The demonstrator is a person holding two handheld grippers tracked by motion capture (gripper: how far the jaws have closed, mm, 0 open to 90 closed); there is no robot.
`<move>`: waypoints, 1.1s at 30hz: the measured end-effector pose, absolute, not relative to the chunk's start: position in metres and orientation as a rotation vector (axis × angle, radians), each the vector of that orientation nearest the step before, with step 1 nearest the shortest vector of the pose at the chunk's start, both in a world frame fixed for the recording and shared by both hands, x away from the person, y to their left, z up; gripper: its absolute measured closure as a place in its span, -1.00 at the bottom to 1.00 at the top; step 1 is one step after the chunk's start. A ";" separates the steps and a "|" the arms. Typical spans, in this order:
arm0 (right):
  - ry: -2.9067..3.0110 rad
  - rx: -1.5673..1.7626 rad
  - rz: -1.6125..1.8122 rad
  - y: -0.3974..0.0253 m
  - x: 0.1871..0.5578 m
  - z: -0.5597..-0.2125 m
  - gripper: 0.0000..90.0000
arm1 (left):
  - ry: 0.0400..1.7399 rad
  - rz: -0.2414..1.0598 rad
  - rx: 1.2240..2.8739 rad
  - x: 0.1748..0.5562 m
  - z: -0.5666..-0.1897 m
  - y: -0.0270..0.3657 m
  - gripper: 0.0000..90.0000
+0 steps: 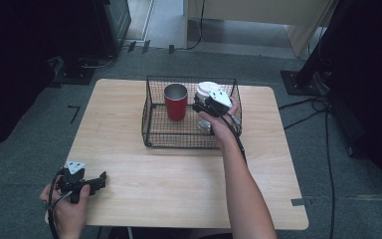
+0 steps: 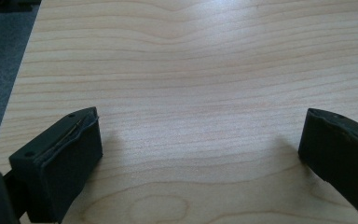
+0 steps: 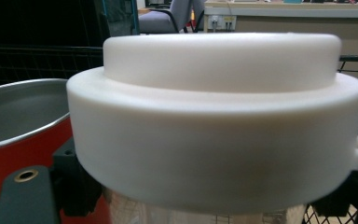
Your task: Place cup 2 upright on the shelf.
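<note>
Grey carpet surrounds a pale wooden table (image 1: 179, 174) in the high view, where the right gripper (image 1: 206, 107) reaches into a black wire basket (image 1: 151, 124) and clamps a clear, white-lidded jar (image 1: 207, 91). A red steel-lined tumbler (image 1: 175, 102) stands just to that gripper's left.

In the left gripper view, the left gripper (image 2: 200, 144) rests idle, jaws wide apart over bare wood.

In the right gripper view, the jar's white lid (image 3: 214, 116) sits right above the jaws, which grip the clear body just beneath it; the tumbler (image 3: 18, 135) is close alongside. A hasty lift could slip on the smooth wall, or swing the jar into the tumbler and topple it.
</note>
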State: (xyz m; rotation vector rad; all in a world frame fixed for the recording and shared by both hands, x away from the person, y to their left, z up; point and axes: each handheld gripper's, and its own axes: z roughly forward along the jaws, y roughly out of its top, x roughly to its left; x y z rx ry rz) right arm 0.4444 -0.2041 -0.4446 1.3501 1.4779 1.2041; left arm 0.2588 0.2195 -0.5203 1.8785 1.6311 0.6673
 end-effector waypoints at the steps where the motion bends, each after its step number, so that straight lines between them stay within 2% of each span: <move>1: 1.481 1.351 1.204 -0.205 0.444 -0.444 -0.65 | 1.631 0.667 1.879 0.259 -0.520 0.220 -1.00; 8: 1.503 1.365 1.234 -0.208 0.441 -0.443 -0.69 | 1.631 0.667 1.879 0.259 -0.520 0.220 -1.00; 17: 1.515 1.373 1.263 -0.207 0.439 -0.441 -0.91 | 1.631 0.667 1.879 0.259 -0.520 0.220 -1.00; 33: 1.423 1.317 1.270 -0.202 0.431 -0.430 -0.96 | 1.631 0.667 1.879 0.259 -0.520 0.220 -1.00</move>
